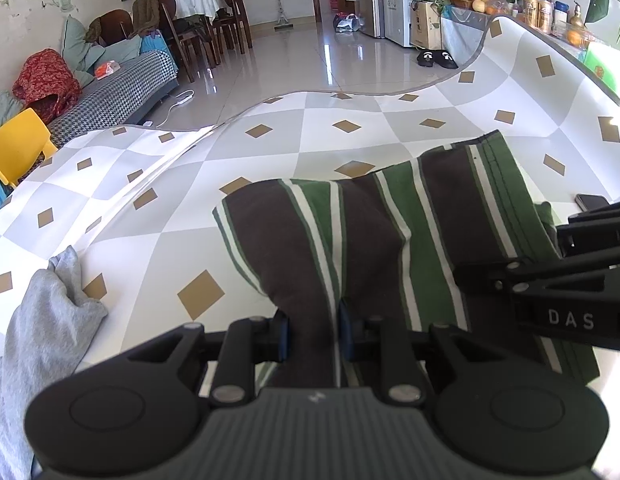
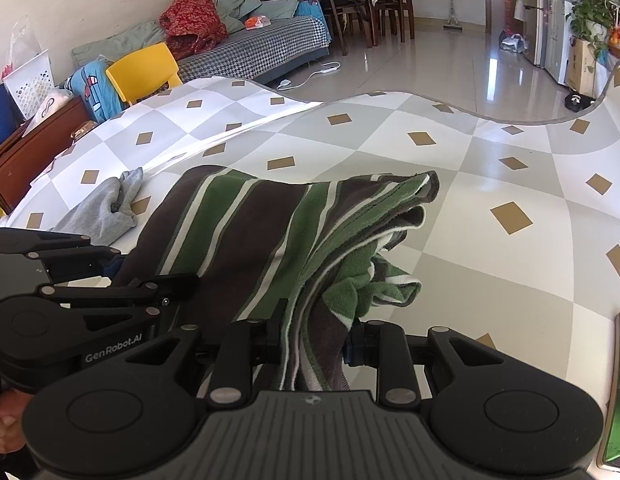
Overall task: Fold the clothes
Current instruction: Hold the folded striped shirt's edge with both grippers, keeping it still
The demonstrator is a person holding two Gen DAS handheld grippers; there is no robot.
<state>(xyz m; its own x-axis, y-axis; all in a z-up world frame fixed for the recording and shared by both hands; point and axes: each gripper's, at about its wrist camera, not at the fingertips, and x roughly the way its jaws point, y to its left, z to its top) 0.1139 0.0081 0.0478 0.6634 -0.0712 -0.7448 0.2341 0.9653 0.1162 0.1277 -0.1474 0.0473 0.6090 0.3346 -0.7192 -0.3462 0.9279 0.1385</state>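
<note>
From the left wrist, the left gripper (image 1: 313, 334) pinches a fold of the brown, green and white striped garment (image 1: 389, 232), which lies on the diamond-patterned tablecloth (image 1: 270, 136), a grey garment (image 1: 46, 320) near its left. From the right wrist, the right gripper (image 2: 315, 344) pinches the striped garment's bunched layers, with the left gripper beside it.

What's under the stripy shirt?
Under the striped shirt you can see the checked tablecloth. Both hand-held grippers, left and right, pinch its near edge. Anything beneath its middle is hidden.
</note>
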